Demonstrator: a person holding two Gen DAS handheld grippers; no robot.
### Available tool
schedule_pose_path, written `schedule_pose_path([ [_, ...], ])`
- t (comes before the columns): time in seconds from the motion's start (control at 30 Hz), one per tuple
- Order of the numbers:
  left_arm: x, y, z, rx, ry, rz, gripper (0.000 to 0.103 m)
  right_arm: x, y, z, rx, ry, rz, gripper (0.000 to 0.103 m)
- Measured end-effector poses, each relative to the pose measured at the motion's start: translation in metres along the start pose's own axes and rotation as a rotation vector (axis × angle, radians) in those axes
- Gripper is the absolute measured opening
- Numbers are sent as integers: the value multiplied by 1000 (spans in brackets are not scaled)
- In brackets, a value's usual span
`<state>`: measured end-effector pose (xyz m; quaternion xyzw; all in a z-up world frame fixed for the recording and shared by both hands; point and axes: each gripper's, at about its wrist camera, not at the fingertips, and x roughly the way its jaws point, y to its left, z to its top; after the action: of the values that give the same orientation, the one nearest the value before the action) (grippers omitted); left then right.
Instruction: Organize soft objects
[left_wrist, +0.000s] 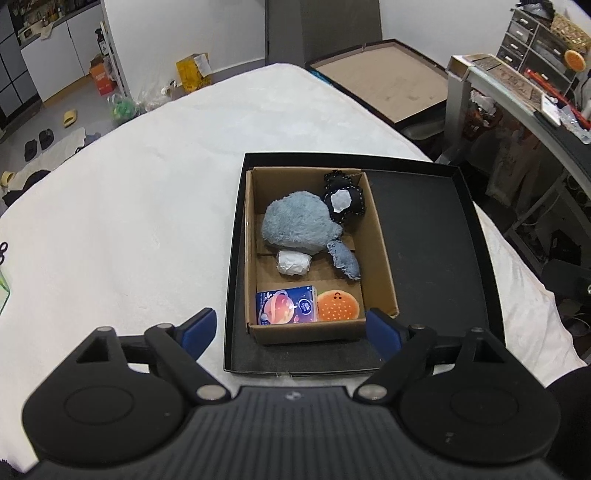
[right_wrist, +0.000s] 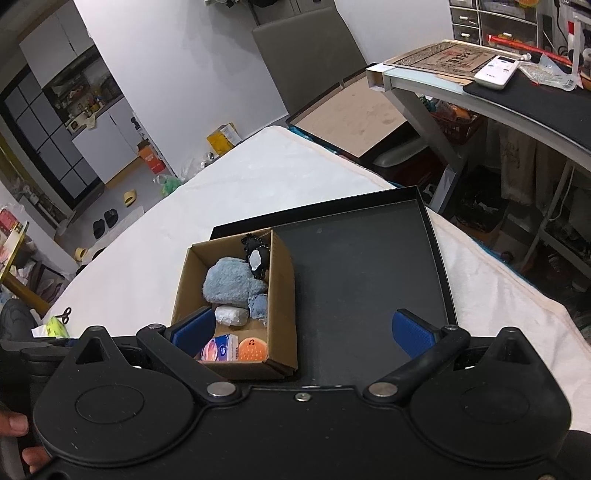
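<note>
Left gripper (left_wrist: 291, 328) and right gripper (right_wrist: 303, 328): both spread wide, nothing held. Inside the cardboard box (left_wrist: 380, 258), itself set in a black tray (left_wrist: 436, 240), are listed a grey plush (left_wrist: 295, 225), white roll (left_wrist: 293, 263), orange burger toy (left_wrist: 338, 305) and blue packet (left_wrist: 286, 305); its print is unreadable.

A cardboard box (left_wrist: 380, 254) is set in the left part of a shallow tray (left_wrist: 436, 240); the tray rests on the bed (left_wrist: 147, 206). Inside the box, a plush toy (left_wrist: 295, 225) is found at the far end, a stitched pouch (left_wrist: 345, 201) to its right at the far right corner. A wrapped roll (left_wrist: 293, 263) lies just before the plush. A tissue packet (left_wrist: 286, 305) and a burger toy (left_wrist: 338, 305) are placed side by side at the box's near wall, the packet on the left.
</note>
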<state>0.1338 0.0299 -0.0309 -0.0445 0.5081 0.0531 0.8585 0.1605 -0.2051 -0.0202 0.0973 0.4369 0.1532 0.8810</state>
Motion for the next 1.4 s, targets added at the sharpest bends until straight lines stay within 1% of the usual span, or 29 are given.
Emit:
schedule_pose_path([
  [0.1,-9,1,-4,5,-16,-1,91,-9,4,-2,-13,-7,0,103],
  [0.27,-24,3,-13,12,-40,-7,93,-25,10,-7,-35,-29,-4,103],
  [0.53,-50,3,-30,42,-78,-23,98,-50,12,-22,-35,-64,-9,103],
  [0.7,-64,2,-42,56,-106,-35,99,-63,18,-31,-52,-76,-26,103],
  [0.8,-73,3,-47,55,-124,-37,99,-72,22,-37,-74,-95,-17,103],
  [0.9,-83,3,-53,52,-143,-37,99,-78,27,-41,-84,-93,-21,103],
  [1.03,-97,4,-60,52,-174,-39,102,-89,27,-47,-82,-101,-25,103],
  [1.23,-113,2,-73,63,-205,-45,102,-103,26,-56,-82,-117,-26,103],
  [1.4,-125,1,-83,53,-227,-47,102,-115,26,-63,-84,-127,-22,103],
])
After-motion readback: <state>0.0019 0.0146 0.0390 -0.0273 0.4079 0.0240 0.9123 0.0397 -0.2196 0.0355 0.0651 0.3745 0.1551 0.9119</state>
